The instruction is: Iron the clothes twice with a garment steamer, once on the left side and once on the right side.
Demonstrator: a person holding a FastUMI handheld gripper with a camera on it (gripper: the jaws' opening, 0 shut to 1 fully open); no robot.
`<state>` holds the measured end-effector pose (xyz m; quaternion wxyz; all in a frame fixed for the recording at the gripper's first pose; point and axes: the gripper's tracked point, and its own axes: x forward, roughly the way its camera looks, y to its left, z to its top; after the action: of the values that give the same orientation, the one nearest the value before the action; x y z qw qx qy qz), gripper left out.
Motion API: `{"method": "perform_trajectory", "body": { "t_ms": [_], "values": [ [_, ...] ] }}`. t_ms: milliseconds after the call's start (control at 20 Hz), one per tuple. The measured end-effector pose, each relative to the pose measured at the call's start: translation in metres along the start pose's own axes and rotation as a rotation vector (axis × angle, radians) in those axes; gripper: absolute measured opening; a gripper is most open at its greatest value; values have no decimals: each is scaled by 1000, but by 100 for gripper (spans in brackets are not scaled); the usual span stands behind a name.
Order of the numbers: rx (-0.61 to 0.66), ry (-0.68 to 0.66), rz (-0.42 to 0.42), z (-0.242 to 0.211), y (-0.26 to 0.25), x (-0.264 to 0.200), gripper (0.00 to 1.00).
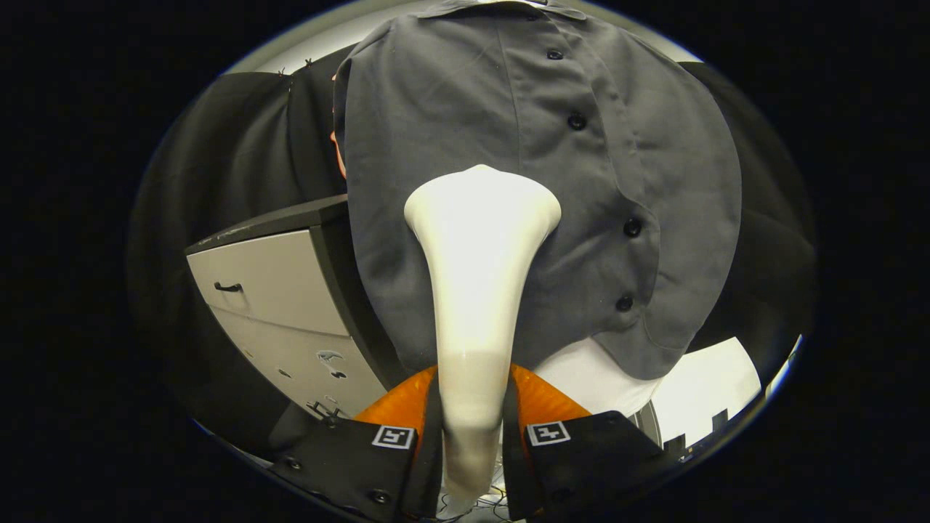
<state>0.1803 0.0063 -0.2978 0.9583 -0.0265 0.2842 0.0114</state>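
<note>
A grey button-up shirt point(436, 123) hangs upright straight ahead, its row of dark buttons point(576, 121) running down right of centre. My gripper point(472, 407) is shut on the handle of a white garment steamer point(476, 276). The handle rises from between the fingers. Its wide flat head point(481, 207) rests against the shirt's left half, just left of the button placket, about halfway down the garment. The shirt's hem point(639, 363) hangs a little below and to the right of the head.
A pale grey drawer cabinet point(280, 305) with a dark top stands left of the shirt, close behind it. A white surface point(697, 385) shows under the hem at the right. Black cloth covers the wall on both sides.
</note>
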Motion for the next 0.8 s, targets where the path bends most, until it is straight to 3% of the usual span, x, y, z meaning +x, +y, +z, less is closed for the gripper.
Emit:
{"method": "perform_trajectory", "body": {
  "t_ms": [200,400,800],
  "values": [
    [3,30,-2,-12,-1,-1,42],
    [-7,-14,18,3,4,-24,43],
    [-35,-207,67,98,3,-92,42]
  ]
}}
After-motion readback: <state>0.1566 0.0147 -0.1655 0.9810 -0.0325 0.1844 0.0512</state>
